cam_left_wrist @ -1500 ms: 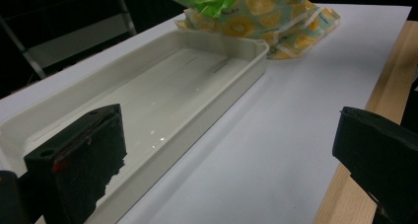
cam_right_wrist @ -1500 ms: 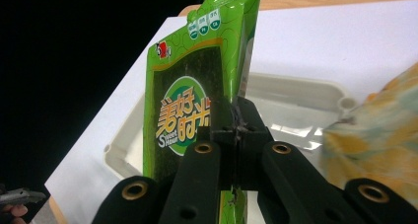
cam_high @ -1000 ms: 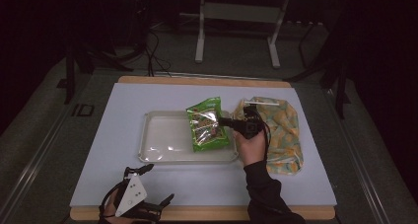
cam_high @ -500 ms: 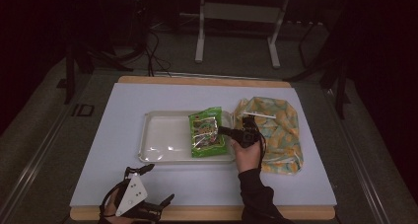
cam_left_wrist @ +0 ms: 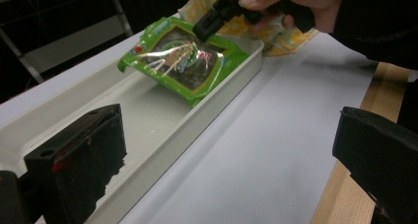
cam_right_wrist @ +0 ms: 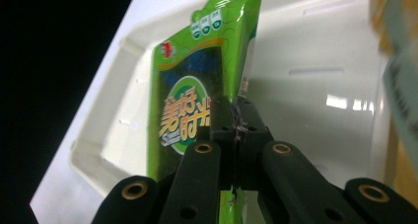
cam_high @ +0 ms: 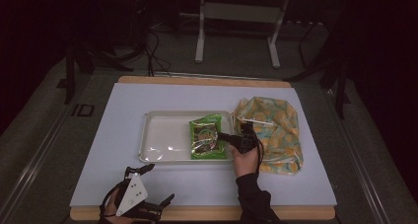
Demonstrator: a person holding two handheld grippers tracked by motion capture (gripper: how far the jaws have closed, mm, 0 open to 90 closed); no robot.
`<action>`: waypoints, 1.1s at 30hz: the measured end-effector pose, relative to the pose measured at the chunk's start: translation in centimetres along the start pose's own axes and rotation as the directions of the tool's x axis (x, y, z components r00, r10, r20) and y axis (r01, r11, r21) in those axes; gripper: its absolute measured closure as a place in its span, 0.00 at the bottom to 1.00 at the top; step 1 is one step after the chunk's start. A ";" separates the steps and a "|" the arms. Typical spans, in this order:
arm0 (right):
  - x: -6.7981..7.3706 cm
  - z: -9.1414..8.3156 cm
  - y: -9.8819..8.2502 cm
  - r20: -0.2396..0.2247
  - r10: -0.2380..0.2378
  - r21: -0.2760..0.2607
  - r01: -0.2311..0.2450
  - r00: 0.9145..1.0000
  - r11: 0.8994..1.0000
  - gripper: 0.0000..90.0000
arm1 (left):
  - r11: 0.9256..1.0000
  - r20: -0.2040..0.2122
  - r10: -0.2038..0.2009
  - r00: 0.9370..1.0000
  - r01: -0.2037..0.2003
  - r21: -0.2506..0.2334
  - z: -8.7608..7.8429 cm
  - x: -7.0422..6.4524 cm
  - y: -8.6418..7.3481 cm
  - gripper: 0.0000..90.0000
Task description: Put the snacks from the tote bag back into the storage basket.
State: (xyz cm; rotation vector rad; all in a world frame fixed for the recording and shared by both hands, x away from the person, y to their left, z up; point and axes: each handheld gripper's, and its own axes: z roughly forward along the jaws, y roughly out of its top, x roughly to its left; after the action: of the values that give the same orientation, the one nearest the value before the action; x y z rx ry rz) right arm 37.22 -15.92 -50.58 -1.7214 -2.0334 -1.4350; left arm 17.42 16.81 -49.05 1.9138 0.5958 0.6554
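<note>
A green snack packet [cam_high: 206, 137] lies in the right end of a white tray [cam_high: 160, 135] at the table's middle. My right gripper [cam_high: 224, 136], held by a hand, is shut on the packet's right edge. In the right gripper view its jaws are pressed together on the packet [cam_right_wrist: 190, 110] over the tray [cam_right_wrist: 320, 86]. My left gripper [cam_high: 160, 183] rests at the table's near left edge with its jaws wide apart and nothing between them. The left gripper view has the packet [cam_left_wrist: 185, 61], the tray's rim [cam_left_wrist: 197, 123] and the right gripper [cam_left_wrist: 217, 17] ahead.
A yellow patterned bag [cam_high: 276, 128] with a white stick on it lies right of the tray, just behind the right hand. The table's wooden front edge [cam_high: 296, 214] runs close to both arms. A metal stand [cam_high: 236, 17] rises beyond the table.
The right gripper has lowered the green packet from a raised tilt down flat into the tray and drawn slightly toward the near side. The left gripper has not moved.
</note>
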 end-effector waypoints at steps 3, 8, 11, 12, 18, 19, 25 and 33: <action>-0.2 0.2 -0.4 0.019 -0.006 0.013 0.006 1.000 1.000 0.99 | 1.000 0.000 0.002 1.000 -0.002 0.001 0.0 0.0 0.0 0.00; -0.4 0.3 -0.4 0.038 -0.006 0.028 0.005 0.999 1.000 0.99 | 1.000 0.000 0.000 1.000 0.000 -0.001 0.0 0.0 0.0 0.00; -0.5 0.4 -0.4 0.055 -0.012 0.041 0.010 0.998 0.999 0.98 | 1.000 -0.002 0.006 1.000 -0.006 0.002 0.0 0.1 0.0 0.00; -0.5 0.5 -0.4 0.062 -0.016 0.045 0.013 0.998 0.999 0.98 | 1.000 -0.003 0.006 1.000 -0.006 0.002 0.0 0.1 0.0 0.00; -0.4 0.4 0.0 0.083 -0.035 0.076 0.029 0.996 0.997 0.93 | 1.000 0.000 0.011 1.000 -0.011 0.004 0.1 0.1 0.0 0.00; -0.4 0.4 0.0 0.085 -0.038 0.075 0.032 0.996 0.997 0.93 | 1.000 0.001 0.012 1.000 -0.012 0.006 0.1 0.1 0.0 0.00; -0.4 0.2 0.1 0.112 -0.061 0.078 0.053 0.992 0.996 0.87 | 1.000 0.004 0.013 1.000 -0.013 0.007 0.1 0.1 0.0 0.00; 0.8 -0.4 0.9 0.085 -0.147 0.067 0.142 0.985 0.988 0.83 | 1.000 0.004 0.013 1.000 -0.013 0.007 0.1 0.0 0.0 0.00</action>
State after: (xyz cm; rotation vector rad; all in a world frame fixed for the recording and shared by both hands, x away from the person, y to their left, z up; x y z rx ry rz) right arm 37.43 -15.73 -49.34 -1.6740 -2.2666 -1.3412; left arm 17.54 16.76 -49.09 1.9267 0.5843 0.6586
